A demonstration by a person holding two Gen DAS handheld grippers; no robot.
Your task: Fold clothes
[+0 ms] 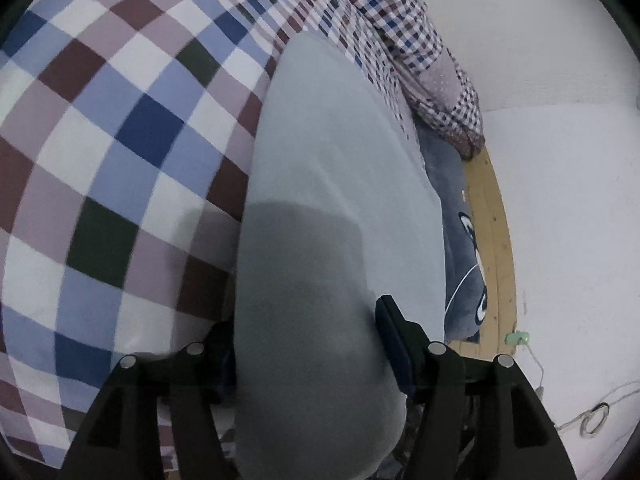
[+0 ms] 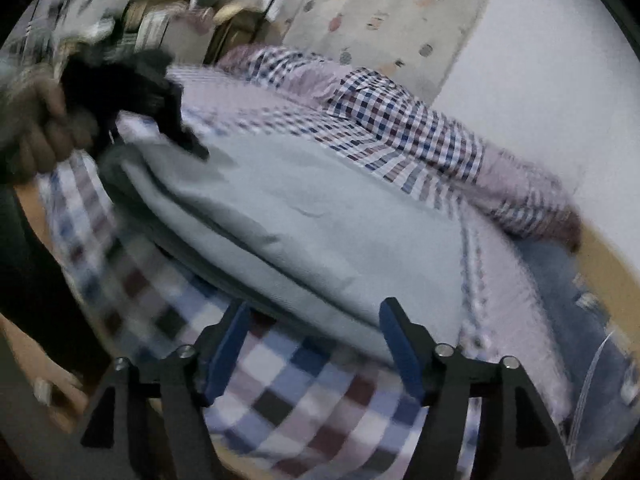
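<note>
Spread wide on both sides — left gripper (image 1: 306,344) straddling the pale grey garment (image 1: 340,200), right gripper (image 2: 314,344) at its edge over checked bedding (image 2: 304,392).

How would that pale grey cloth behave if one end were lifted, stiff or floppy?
Probably floppy: the grey cloth lies in soft folded layers on the checked sheet, with rounded edges and a small crease. It likely bends and sags from wherever it is held, as it curves between the left tool's fingers. It looks thin, so probably light, and unlikely to slide far on fabric.
</note>
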